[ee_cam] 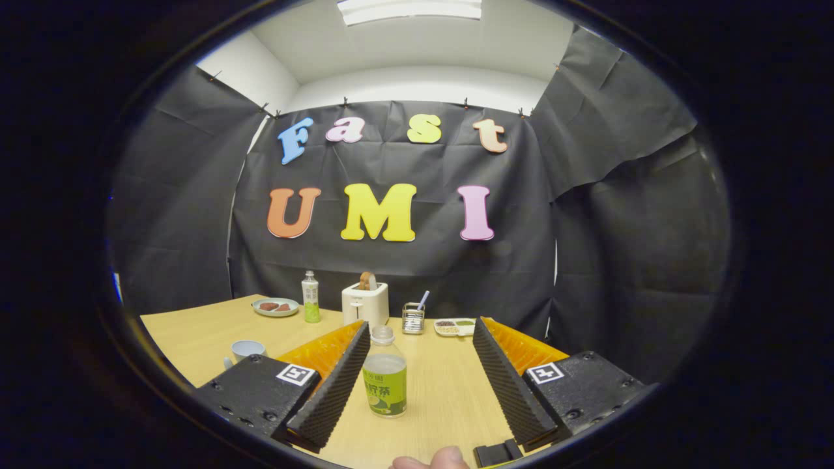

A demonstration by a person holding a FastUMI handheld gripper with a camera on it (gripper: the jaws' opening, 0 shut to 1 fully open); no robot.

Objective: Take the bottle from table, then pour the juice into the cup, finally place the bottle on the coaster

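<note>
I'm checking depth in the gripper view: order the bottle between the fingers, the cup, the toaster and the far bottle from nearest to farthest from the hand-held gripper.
From the open hand-held gripper:
1. Clear plastic bottle with green label, between the fingers.
2. Pale blue cup, beside the left finger.
3. White toaster, beyond the fingers; the second green-labelled bottle to its left is too close to call.

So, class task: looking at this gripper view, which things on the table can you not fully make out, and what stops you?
- Cup: its lower part is hidden behind the gripper's left finger block.
- Coaster: cannot tell where it lies.
- Near bottle, between the open fingers: label print too small to make out.
- Small dish beyond the fingers: contents too small to identify.
</note>
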